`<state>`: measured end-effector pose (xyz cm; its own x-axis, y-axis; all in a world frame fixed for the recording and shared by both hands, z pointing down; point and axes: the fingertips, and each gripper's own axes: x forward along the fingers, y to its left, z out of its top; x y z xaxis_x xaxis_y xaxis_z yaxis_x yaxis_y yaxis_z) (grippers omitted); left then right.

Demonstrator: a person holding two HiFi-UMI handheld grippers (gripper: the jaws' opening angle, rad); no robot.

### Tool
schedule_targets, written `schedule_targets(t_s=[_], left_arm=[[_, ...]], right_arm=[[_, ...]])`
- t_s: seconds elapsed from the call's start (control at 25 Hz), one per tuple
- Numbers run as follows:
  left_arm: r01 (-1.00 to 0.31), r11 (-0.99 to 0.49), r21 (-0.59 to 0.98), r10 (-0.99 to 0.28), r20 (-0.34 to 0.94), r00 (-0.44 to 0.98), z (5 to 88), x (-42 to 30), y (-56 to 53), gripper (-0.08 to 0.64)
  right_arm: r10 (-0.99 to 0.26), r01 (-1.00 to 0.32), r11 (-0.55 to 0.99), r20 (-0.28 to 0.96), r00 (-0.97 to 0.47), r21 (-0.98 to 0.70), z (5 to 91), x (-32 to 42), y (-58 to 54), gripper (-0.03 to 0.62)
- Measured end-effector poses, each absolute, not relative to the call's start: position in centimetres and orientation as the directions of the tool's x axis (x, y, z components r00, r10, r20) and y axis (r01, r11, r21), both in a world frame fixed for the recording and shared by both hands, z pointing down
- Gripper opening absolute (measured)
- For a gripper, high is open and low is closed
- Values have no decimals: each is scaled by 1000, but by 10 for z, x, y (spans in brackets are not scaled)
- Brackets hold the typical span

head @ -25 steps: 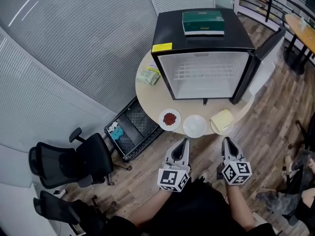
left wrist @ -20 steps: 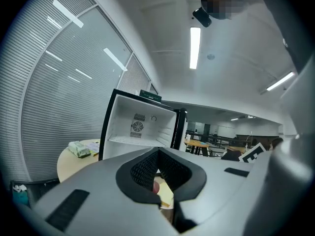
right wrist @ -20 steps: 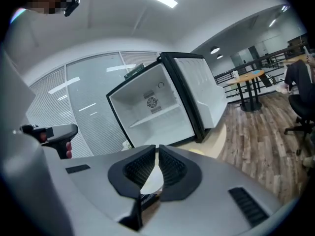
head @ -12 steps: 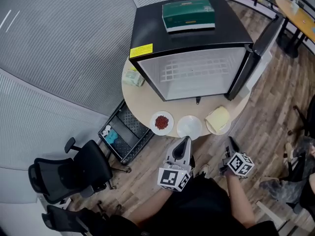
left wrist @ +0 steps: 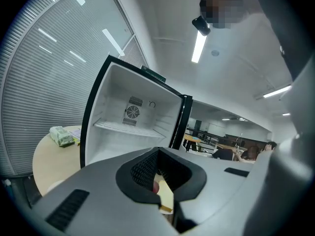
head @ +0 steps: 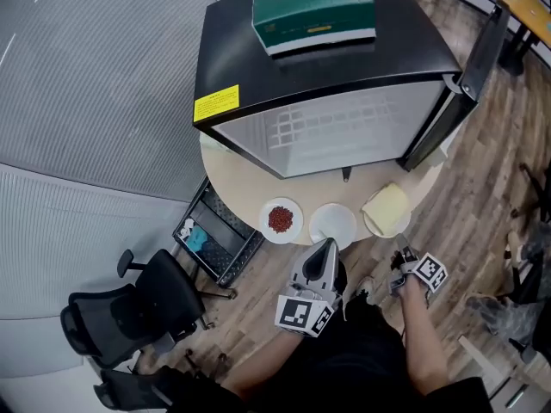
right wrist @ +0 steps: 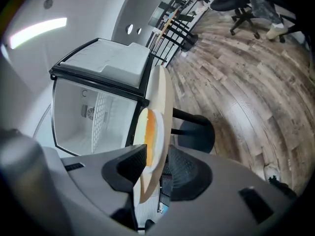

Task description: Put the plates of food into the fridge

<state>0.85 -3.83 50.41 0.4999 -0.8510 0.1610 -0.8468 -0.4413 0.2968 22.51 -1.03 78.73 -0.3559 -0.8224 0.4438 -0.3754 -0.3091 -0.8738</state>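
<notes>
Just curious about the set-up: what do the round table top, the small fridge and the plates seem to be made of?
Table top: pale beige and matte, probably laminate; no wood grain shows.
Fridge: smooth black shell, likely painted metal or plastic; the white interior looks like plastic.
Plates: plain white and smooth, ceramic or plastic; I can't tell which.

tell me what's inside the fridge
The fridge holds only a bare wire shelf and a fan on its back wall. Part of its floor is hidden behind the left gripper.
</notes>
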Motion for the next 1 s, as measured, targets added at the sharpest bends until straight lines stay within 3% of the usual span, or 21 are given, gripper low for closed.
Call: schedule_targets(t_s=[0.48, 0.6, 1.0], left_arm=[[-849, -434, 301, -847, 183, 498, 515, -1, -60, 3], [-850, -430, 305, -850, 182, 495, 515, -3, -62, 5], [-851, -436, 293, -862, 133, 488, 498, -4, -58, 5]], right_arm=[[-819, -279, -369, 452, -352, -886, 815, 215, -32, 111], [-822, -275, -362, 444, -355, -891, 809, 213, -34, 41], [-842, -247, -317, 392, -371, -916, 790, 206, -19, 18]])
